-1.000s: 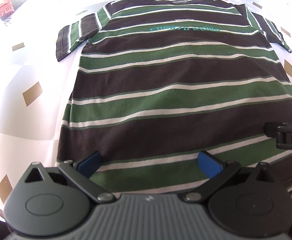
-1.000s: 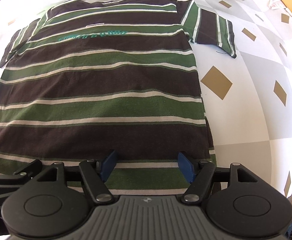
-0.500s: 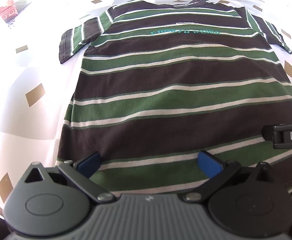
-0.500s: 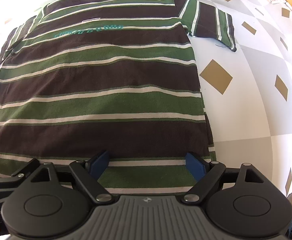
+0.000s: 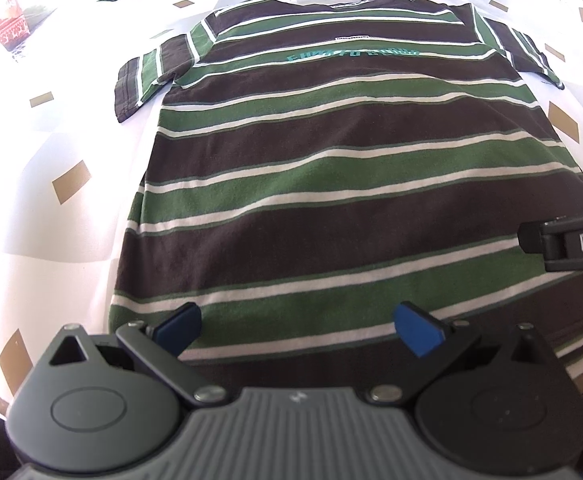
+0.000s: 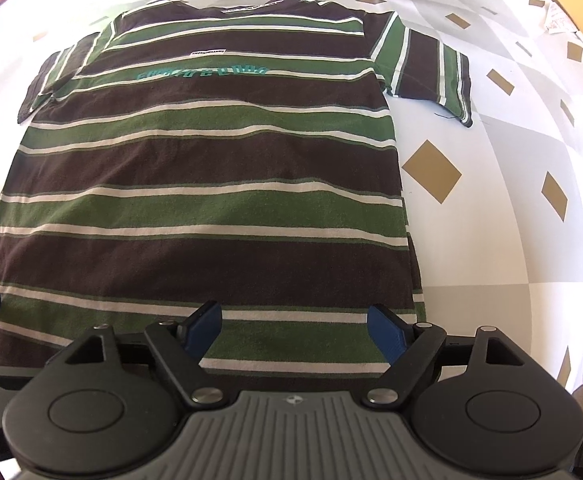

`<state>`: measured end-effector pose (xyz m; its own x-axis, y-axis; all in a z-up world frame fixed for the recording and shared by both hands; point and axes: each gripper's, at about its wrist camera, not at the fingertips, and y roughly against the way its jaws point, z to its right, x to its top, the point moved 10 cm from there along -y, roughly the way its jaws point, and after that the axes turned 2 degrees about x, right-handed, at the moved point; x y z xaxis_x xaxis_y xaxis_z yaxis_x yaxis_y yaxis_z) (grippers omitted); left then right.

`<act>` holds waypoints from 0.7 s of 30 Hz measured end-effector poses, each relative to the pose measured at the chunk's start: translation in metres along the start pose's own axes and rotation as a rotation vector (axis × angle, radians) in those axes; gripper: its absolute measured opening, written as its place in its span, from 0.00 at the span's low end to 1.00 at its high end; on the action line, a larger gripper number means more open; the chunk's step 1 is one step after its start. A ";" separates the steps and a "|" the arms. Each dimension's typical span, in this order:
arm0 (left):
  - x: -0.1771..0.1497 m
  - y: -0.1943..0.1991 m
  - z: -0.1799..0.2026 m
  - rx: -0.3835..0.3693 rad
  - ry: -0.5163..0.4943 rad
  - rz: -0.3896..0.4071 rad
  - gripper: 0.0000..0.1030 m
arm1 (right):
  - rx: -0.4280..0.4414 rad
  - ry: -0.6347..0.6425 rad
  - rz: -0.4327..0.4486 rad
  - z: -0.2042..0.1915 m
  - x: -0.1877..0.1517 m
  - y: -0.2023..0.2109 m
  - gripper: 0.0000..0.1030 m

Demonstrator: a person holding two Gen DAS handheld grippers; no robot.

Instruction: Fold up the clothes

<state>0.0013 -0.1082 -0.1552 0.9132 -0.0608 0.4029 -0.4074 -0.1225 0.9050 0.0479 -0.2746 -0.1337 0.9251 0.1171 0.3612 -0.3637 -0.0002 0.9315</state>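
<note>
I am looking down at a short-sleeved T-shirt in dark brown and green stripes with thin white lines (image 5: pixel 343 184), lying flat and face up on the counter, which is covered by a white cloth with gold diamond shapes (image 5: pixel 71 182). The collar is pointing away from me and the hem is lying closest to me, running under both tools near the counter's front edge.

The left gripper (image 5: pixel 297 326) is hanging over the hem near the shirt's left corner, its blue pads (image 5: pixel 179 326) spread wide with only flat fabric showing between them and nothing pinched. The right gripper (image 6: pixel 295 326) is hanging over the hem near the right corner; its jaws have just been closing a little after widening, yet they are standing well apart and are pressing on nothing.

I am judging that the step in hand is taking the hem at both corners. To do it well I am wanting each pair of pads lowered so one slips under both layers of cloth, and both pinches made at matching spots so the fold runs straight along a stripe.

Both tools are tilting steeply downward, side by side, and the tip of the right one is showing at the right edge of the left wrist view.
</note>
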 end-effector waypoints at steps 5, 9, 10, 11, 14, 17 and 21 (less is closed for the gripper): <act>-0.007 0.008 0.002 -0.009 -0.004 -0.007 1.00 | 0.009 -0.013 0.006 -0.001 -0.007 0.007 0.77; -0.015 0.013 0.006 -0.031 0.003 -0.019 1.00 | 0.022 -0.036 0.003 -0.001 -0.013 0.011 0.77; -0.017 0.014 0.007 -0.033 0.004 -0.020 1.00 | 0.023 -0.042 0.002 0.000 -0.015 0.012 0.77; -0.018 0.015 0.007 -0.036 0.005 -0.020 1.00 | 0.023 -0.049 0.000 0.000 -0.017 0.012 0.77; -0.021 0.019 0.008 -0.042 0.008 -0.017 1.00 | 0.019 -0.061 -0.009 0.001 -0.022 0.014 0.77; -0.023 0.021 0.008 -0.058 0.021 -0.019 1.00 | 0.012 -0.071 -0.020 0.002 -0.029 0.016 0.77; -0.027 0.023 0.008 -0.086 0.046 -0.031 1.00 | 0.022 -0.082 -0.023 0.002 -0.037 0.020 0.77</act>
<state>-0.0325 -0.1178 -0.1462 0.9255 -0.0124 0.3784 -0.3786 -0.0383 0.9248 0.0064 -0.2813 -0.1282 0.9395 0.0358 0.3408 -0.3402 -0.0206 0.9401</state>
